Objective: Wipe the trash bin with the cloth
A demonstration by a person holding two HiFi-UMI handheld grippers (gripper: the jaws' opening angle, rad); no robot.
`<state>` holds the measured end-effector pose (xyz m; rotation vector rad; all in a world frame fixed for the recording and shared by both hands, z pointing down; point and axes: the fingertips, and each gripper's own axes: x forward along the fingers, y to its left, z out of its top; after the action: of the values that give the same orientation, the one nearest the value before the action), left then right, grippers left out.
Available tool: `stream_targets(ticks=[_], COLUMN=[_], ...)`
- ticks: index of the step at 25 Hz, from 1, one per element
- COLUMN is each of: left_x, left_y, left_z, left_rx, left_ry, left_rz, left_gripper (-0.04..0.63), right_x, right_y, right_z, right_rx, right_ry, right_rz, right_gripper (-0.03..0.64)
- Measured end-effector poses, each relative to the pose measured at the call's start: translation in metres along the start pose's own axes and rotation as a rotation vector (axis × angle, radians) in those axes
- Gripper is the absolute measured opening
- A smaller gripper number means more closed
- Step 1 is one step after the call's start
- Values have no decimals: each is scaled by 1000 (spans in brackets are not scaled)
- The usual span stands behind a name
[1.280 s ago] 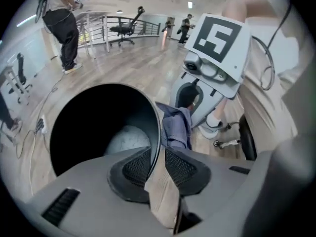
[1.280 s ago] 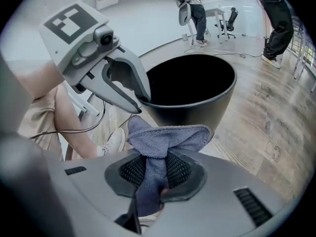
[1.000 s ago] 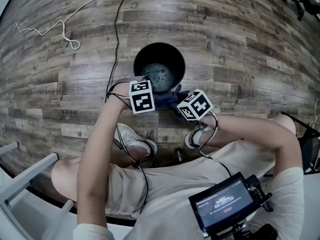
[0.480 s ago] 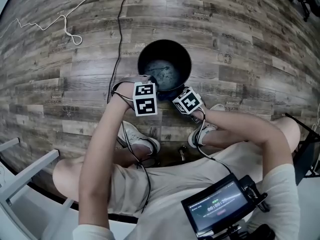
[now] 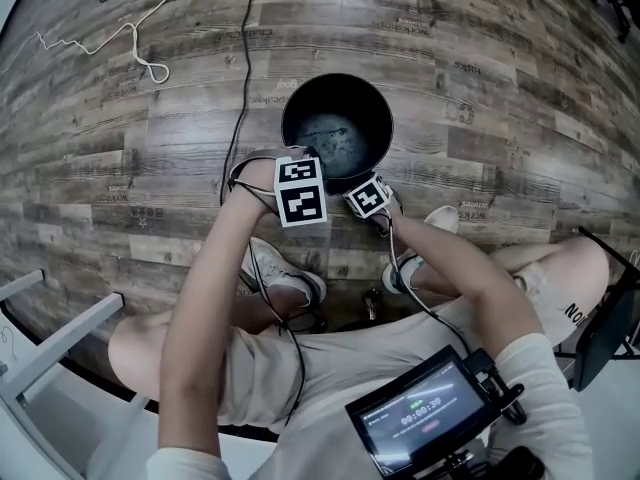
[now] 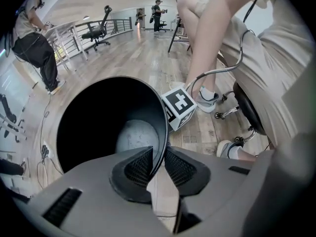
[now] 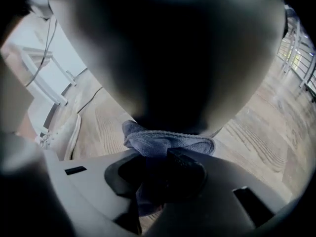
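on the bin rim (image 6: 167,125), left tongs (image 6: 158,156) just closed; seemingly only the right gripper view shows right tongs (image 7: 159,167) pinching cloth (image 7: 168,141).

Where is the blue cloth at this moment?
In the right gripper view, the cloth is clamped between the right gripper's fingers, bunched against the trash bin's dark outer wall, above the wooden floor.

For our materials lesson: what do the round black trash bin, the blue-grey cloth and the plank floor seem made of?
The round black trash bin: thin wall, dull sheen, scuffed grey bottom; plastic or painted metal, unclear which. The blue-grey cloth: fuzzy pile, stitched edge; probably microfibre. The plank floor: weathered grain with printed lettering; likely laminate or vinyl.
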<state>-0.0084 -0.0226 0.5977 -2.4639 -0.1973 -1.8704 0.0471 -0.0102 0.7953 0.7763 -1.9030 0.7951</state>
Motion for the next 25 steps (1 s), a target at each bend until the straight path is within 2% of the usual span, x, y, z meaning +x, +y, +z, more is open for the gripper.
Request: stream_targets(ticks=[2, 6, 10, 13, 17, 20, 23, 25], left_x=[1, 3, 5, 5, 5, 1, -16, -24], left_y=[1, 3, 6, 9, 5, 0, 2, 4], left_z=[-1, -2, -3, 3, 23, 39, 45, 35], left_rx=[-10, -34, -86, -146, -262, -331, -316, -261], left_ry=[4, 3, -8, -26, -52, -141, -245, -227], left_rz=[2, -1, -6, 7, 25, -16, -50, -50], left_gripper=[81, 84, 92, 92, 91, 88, 86, 87], right_x=[6, -7, -46, -87, -145, -175, -193, -198], right_y=[0, 0, 17, 32, 39, 41, 47, 54], right_z=[-2, -7, -8, 1, 25, 46, 56, 63], right_rx=[4, 108, 49, -10, -13, -7, 14, 22], right_ry=[21, 56, 77, 45, -36, -79, -96, -104], right_rz=[17, 23, 78, 134, 172, 178, 193, 209], right_gripper=[77, 77, 77, 77, 77, 75, 77, 77])
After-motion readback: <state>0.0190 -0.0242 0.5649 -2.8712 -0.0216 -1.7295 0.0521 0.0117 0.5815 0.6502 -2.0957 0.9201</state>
